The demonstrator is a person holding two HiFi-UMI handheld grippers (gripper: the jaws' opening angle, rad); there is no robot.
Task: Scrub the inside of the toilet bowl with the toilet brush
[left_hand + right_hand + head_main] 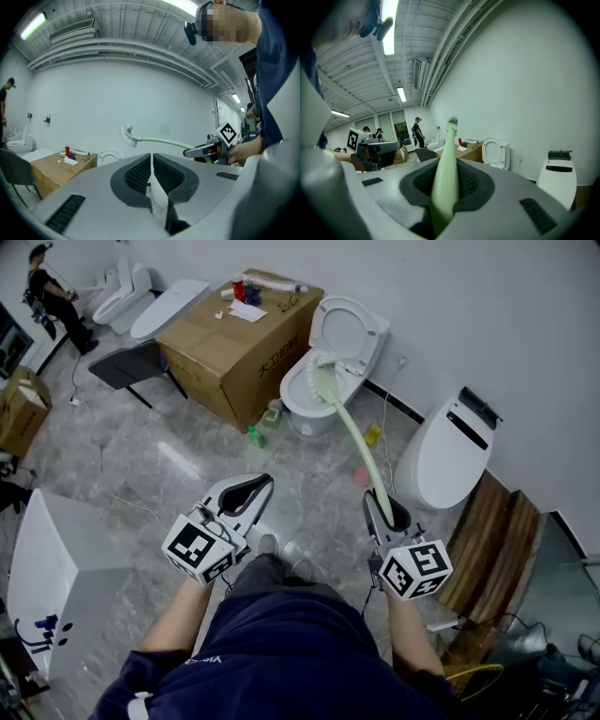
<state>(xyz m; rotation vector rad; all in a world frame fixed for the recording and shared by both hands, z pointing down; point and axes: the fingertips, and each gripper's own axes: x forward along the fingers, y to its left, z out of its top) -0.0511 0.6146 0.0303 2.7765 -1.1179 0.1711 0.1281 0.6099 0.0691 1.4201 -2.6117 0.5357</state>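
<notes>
With the right gripper (385,510), grips the toilet brush (354,437) by its pale green handle, jaws clamped on it. Holds the bristle head in the air, pointed at the toilet (292,392) and higher than its raised lid. Carries the left gripper (246,488) well short of the toilet, jaws pressed together, empty. Cardboard box (225,343) just beside the toilet.

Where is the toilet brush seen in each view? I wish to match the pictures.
Head view: toilet brush runs from right gripper up to the open toilet.
Left gripper view: the brush at centre, above the jaws, bristles at left.
Right gripper view: the brush at centre, clamped between the jaws.
Shared landmark: the open toilet.
</notes>
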